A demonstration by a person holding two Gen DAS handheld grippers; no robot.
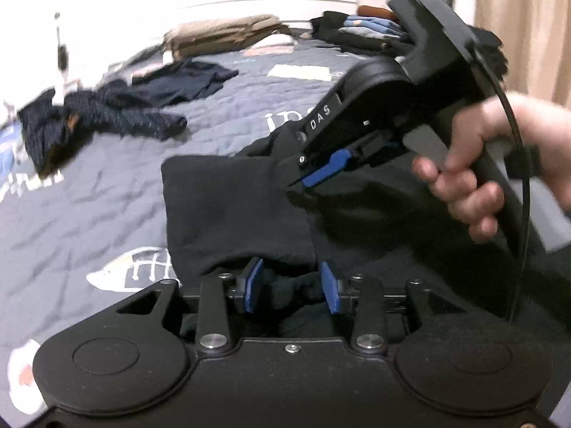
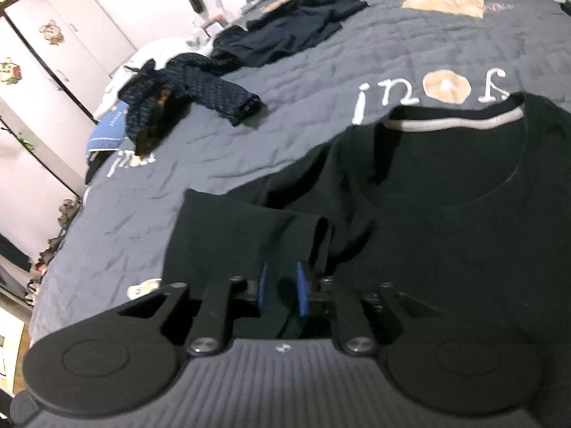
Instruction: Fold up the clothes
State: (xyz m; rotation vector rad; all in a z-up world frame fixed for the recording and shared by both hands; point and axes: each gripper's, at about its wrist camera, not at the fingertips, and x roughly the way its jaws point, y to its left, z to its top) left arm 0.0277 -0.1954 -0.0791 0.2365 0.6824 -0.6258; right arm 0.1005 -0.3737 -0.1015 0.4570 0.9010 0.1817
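Blur softens the heaped dark clothes [image 1: 107,114] at the far left, and the folded stacks [image 1: 360,30] behind are hard to read. A grey quilted bedspread [image 2: 321,60] covers the bed beside white wardrobe doors [image 2: 53,57]. The black T-shirt [image 2: 446,192] lies flat at the near edge. The left gripper [image 1: 291,287] clamps bunched sleeve fabric; the right gripper [image 2: 282,290], held by a hand [image 1: 474,174], pinches the sleeve's fold.
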